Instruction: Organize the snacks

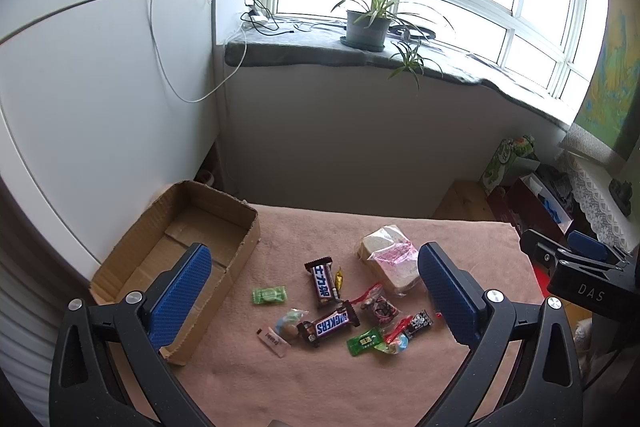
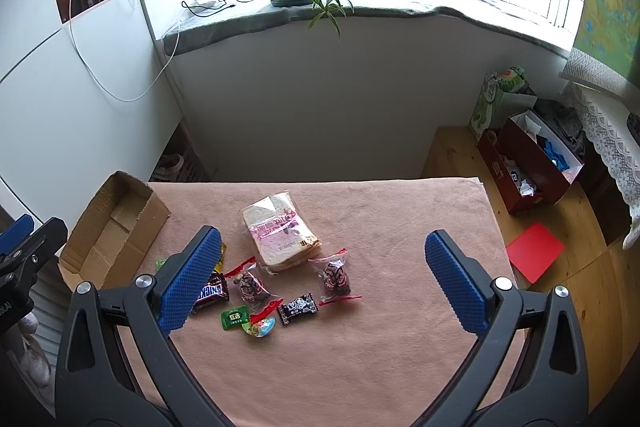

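We have barely begun: the cardboard box sits empty at the table's left, every snack lies loose on the pink cloth, and our left gripper and right gripper hover spread wide, holding nothing.

An open brown cardboard box sits at the pink-clothed table's left edge; wrapped snacks lie right of it.

Blue-padded black tongs, pink cloth, brown Snickers bar.
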A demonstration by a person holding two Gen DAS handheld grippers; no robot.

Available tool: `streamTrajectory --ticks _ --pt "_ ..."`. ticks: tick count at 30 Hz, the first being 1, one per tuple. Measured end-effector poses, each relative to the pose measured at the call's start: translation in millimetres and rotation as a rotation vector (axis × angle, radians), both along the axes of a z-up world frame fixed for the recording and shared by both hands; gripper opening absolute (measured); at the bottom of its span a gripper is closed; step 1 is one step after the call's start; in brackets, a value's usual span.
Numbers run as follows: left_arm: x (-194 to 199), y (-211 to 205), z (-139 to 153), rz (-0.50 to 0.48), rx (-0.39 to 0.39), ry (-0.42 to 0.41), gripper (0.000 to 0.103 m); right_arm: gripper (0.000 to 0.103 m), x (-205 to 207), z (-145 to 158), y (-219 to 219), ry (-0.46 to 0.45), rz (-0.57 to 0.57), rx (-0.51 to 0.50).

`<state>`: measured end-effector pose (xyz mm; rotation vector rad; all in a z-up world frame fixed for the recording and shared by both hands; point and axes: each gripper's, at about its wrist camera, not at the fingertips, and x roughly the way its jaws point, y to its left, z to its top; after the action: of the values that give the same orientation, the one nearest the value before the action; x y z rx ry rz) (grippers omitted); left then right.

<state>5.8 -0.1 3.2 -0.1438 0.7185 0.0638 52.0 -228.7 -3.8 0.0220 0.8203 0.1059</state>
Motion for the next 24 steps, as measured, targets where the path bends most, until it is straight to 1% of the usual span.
streamTrajectory --ticks 14,17,19,24 --pt "1 1 -3 0.001 -0.012 0.008 0.102 0.103 0 -5 0 0.008 0.002 -0.007" --pt "2 1 -5 -0.002 -0.015 0.013 0.102 0.103 0 -8 -1 0.012 0.002 -0.009" --pt "3 0 -6 -0.004 -0.015 0.018 0.102 0.103 3 -17 -2 0.019 0.003 -0.01" --pt "7 -1 -9 -0.008 -0.019 0.032 0.102 0.103 9 -21 -4 0.033 -0.009 -0.021"
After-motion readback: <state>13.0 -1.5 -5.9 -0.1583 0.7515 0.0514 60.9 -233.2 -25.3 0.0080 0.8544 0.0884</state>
